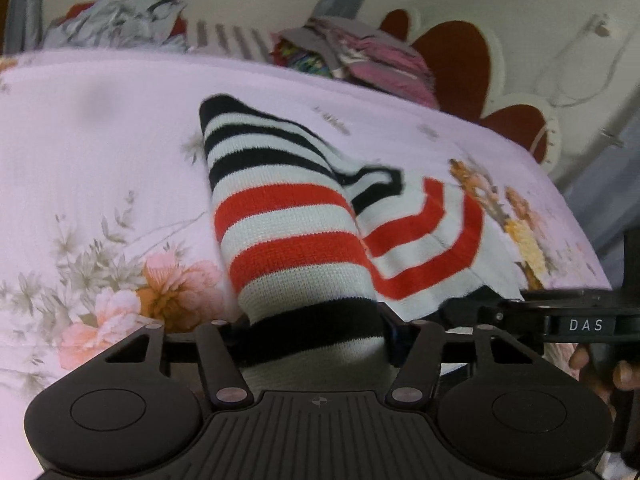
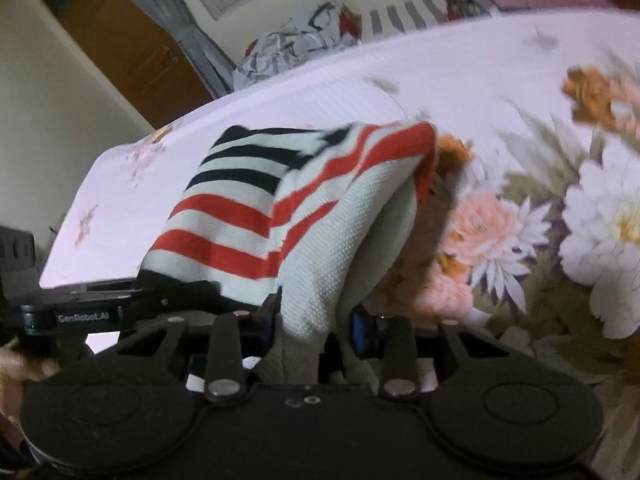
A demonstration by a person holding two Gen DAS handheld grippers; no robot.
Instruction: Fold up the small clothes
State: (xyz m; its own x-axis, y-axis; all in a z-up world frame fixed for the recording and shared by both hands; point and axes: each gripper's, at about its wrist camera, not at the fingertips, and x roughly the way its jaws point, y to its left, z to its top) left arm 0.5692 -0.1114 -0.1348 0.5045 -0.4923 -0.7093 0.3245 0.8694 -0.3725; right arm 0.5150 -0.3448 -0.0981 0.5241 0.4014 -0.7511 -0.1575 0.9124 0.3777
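A small knit garment (image 1: 288,220) with black, white and red stripes lies partly lifted over the floral bedsheet (image 1: 100,152). My left gripper (image 1: 316,332) is shut on its black-and-white near edge. The right gripper's body shows at the right edge of the left wrist view (image 1: 576,324), beside it. In the right wrist view the same garment (image 2: 256,208) drapes back from my right gripper (image 2: 316,328), which is shut on its white edge. The left gripper (image 2: 80,312) shows at the left there. Fingertips of both are hidden by cloth.
A crumpled grey and red clothes pile (image 1: 120,20) and a stack of folded pink clothes (image 1: 360,56) sit at the bed's far side. A red and cream headboard (image 1: 460,52) is at the right. A brown door (image 2: 132,40) stands beyond the bed.
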